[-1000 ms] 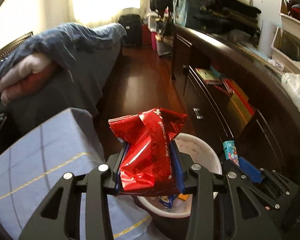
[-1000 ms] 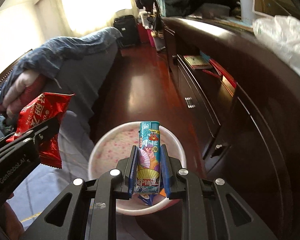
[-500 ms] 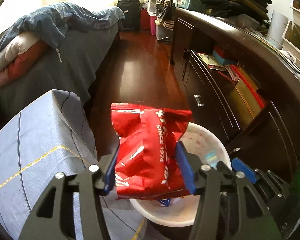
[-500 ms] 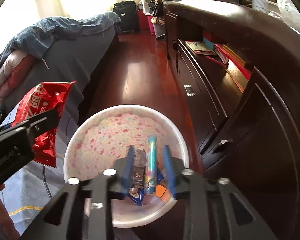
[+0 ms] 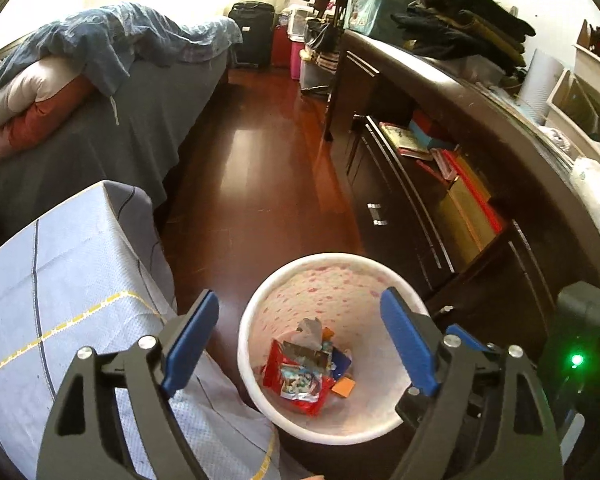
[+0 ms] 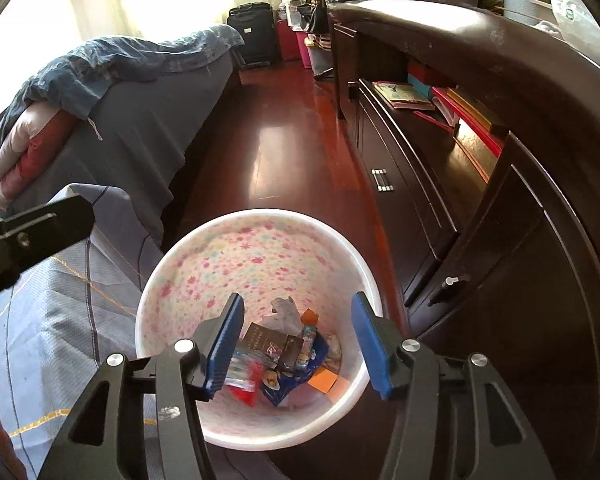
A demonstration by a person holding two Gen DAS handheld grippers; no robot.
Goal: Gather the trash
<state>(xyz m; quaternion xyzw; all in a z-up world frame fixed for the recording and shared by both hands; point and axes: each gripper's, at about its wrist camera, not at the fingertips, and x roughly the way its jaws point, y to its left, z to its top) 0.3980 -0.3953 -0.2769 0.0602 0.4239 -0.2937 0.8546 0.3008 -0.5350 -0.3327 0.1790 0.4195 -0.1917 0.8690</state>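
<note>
A white waste bin with a pink flower print [image 5: 332, 280] [image 6: 260, 248] stands on the wooden floor below both grippers. Inside lie several wrappers: the red snack bag [image 5: 296, 388] [image 6: 246, 392], a teal pack [image 6: 308, 344], a dark packet [image 6: 268, 344] and orange paper [image 6: 324, 380]. My left gripper [image 5: 304, 340] is open and empty above the bin. My right gripper [image 6: 298, 344] is open and empty just over the bin's mouth. Part of the left gripper's body shows in the right wrist view [image 6: 32, 236].
A table with a blue checked cloth [image 5: 60, 280] [image 6: 60, 312] stands left of the bin. A dark wooden cabinet [image 5: 440, 208] [image 6: 500, 200] with books runs along the right. A bed with blankets [image 5: 100, 100] is at the left, a suitcase [image 5: 252, 36] at the far end.
Both grippers opened. The red snack bag dropped from the left gripper and the teal pack from the right gripper; both now lie in the bin. Both cameras tilted down over the bin.
</note>
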